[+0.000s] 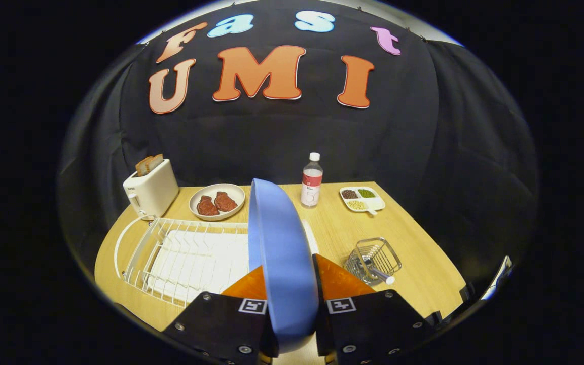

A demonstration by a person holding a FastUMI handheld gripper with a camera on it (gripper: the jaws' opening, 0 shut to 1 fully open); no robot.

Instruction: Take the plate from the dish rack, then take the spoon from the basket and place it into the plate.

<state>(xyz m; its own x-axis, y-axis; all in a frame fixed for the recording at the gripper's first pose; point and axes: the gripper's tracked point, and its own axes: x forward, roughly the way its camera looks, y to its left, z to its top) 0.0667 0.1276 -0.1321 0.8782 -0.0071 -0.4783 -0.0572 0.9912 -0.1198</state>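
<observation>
A blue plate [279, 253] stands on edge between my two fingers, and my gripper [288, 284] is shut on its rim. The plate is lifted above the right end of the white wire dish rack [180, 253]. To the right of my fingers a small wire basket [373, 259] sits on the wooden table [424, 263]. A spoon [380, 275] lies in it with its pale handle end sticking out toward me.
At the back of the table stand a white toaster [151, 191] with bread in it, a plate with two pieces of meat [217, 201], a clear bottle [312, 181] and a small divided dish of grains [362, 198].
</observation>
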